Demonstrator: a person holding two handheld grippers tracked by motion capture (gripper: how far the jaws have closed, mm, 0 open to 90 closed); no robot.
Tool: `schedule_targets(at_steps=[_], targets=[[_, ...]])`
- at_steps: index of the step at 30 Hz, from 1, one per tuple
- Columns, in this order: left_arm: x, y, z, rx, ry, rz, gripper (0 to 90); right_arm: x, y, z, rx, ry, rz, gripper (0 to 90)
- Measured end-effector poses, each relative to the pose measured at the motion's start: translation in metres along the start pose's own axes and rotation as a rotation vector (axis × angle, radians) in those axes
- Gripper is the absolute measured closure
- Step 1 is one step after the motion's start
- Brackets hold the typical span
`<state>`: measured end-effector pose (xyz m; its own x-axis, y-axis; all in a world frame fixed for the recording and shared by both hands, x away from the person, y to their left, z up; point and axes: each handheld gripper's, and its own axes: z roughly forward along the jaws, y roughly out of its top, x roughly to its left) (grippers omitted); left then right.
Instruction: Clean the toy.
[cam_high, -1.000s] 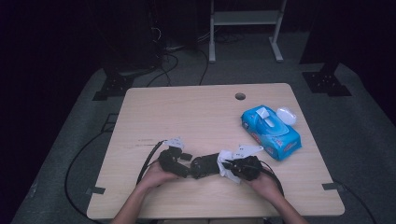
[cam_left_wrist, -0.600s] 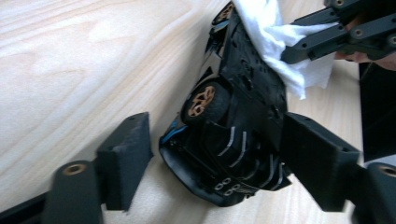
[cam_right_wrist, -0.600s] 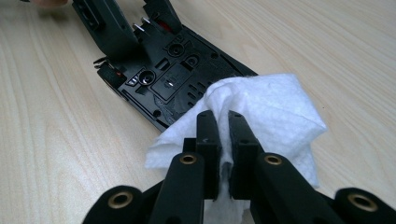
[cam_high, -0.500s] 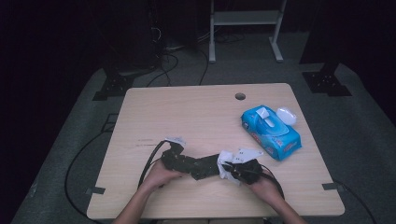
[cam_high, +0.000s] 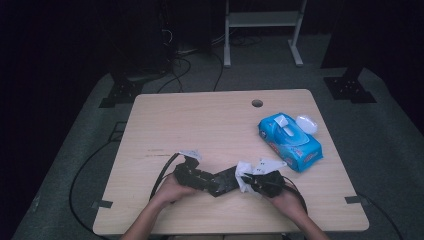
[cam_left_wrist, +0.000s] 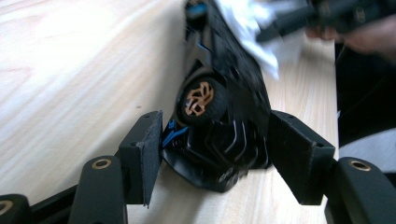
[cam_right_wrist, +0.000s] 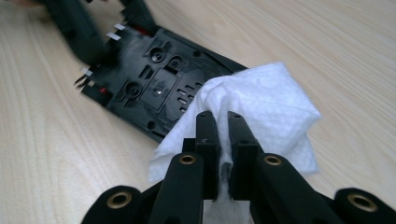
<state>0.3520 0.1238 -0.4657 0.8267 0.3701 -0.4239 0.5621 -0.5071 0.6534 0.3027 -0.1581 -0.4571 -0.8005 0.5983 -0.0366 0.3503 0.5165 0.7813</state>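
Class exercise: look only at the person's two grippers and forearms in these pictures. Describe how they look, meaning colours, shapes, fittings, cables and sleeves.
Both the left gripper and the right gripper are matte black, each with two flat rectangular fingers on chunky arms joined by brass-coloured rivets. In the high view a black cable trails from the left gripper, and small white tags sit on both. The forearms are bare, with no sleeves to see.

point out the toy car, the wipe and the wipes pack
toy car (cam_left_wrist: 219, 140): left gripper view, black body below the wheel
wipe (cam_right_wrist: 261, 102): right gripper view, middle of the white fold
wipes pack (cam_high: 292, 142): high view, blue top
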Motion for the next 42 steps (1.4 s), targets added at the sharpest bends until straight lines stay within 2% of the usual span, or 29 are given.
schedule_targets(at_steps=[2,5,7,9,10,13,14,15,16,18,21,23,27,30,32,35,39,42], targets=[[-0.007,-0.001,0.008,0.057,0.027,0.058,37.1,-0.005,-0.001,-0.002,0.000,0.004,0.015,84.1],[-0.016,0.000,0.014,0.069,0.107,0.135,39.7,-0.007,-0.003,-0.002,0.012,0.020,0.014,83.7],[-0.016,0.001,0.016,0.058,0.119,0.140,40.3,-0.005,-0.005,0.000,0.026,0.029,-0.005,83.7],[-0.014,0.000,0.015,0.052,0.102,0.128,40.4,-0.004,-0.005,0.002,0.042,0.027,-0.017,83.4],[-0.013,0.000,0.015,0.045,0.094,0.111,40.3,-0.004,-0.004,0.002,0.034,0.026,-0.019,83.4],[-0.011,0.000,0.014,0.041,0.083,0.102,40.1,-0.009,0.003,-0.004,0.001,0.018,-0.015,83.4],[-0.010,0.000,0.014,0.042,0.082,0.103,40.0,-0.013,0.007,-0.007,-0.006,-0.002,-0.020,83.4],[-0.010,0.000,0.015,0.031,0.078,0.090,39.7,-0.017,0.011,-0.009,-0.017,-0.021,-0.015,83.3],[-0.009,0.000,0.014,0.037,0.074,0.096,39.5,-0.022,0.015,-0.009,-0.020,-0.030,0.002,82.8],[-0.009,0.000,0.014,0.033,0.063,0.079,38.6,-0.032,0.020,-0.006,-0.004,-0.066,0.011,82.7],[-0.007,0.000,0.013,0.027,0.049,0.060,36.0,-0.043,0.019,0.006,0.044,-0.069,0.038,82.7],[-0.005,0.000,0.012,0.019,0.039,0.040,32.2,-0.043,0.017,0.013,0.075,-0.059,0.035,83.2],[-0.001,-0.001,0.010,0.000,0.011,-0.006,26.1,-0.040,0.016,0.015,0.079,-0.030,0.046,83.6],[0.000,0.000,0.010,-0.004,0.015,-0.014,22.7,-0.039,0.016,0.014,0.085,-0.026,0.040,83.7],[0.000,0.000,0.010,-0.012,0.019,-0.034,19.6,-0.034,0.015,0.013,0.091,-0.016,0.032,83.8],[-0.002,0.001,0.013,-0.017,0.021,-0.030,19.3,-0.028,0.014,0.011,0.093,-0.001,0.028,83.9],[0.001,0.002,0.012,-0.022,0.044,-0.050,17.8,-0.016,0.012,0.010,0.094,0.043,0.034,83.9],[0.003,0.001,0.009,-0.024,0.053,-0.064,17.9,-0.009,0.012,0.008,0.109,0.115,0.040,84.2]])
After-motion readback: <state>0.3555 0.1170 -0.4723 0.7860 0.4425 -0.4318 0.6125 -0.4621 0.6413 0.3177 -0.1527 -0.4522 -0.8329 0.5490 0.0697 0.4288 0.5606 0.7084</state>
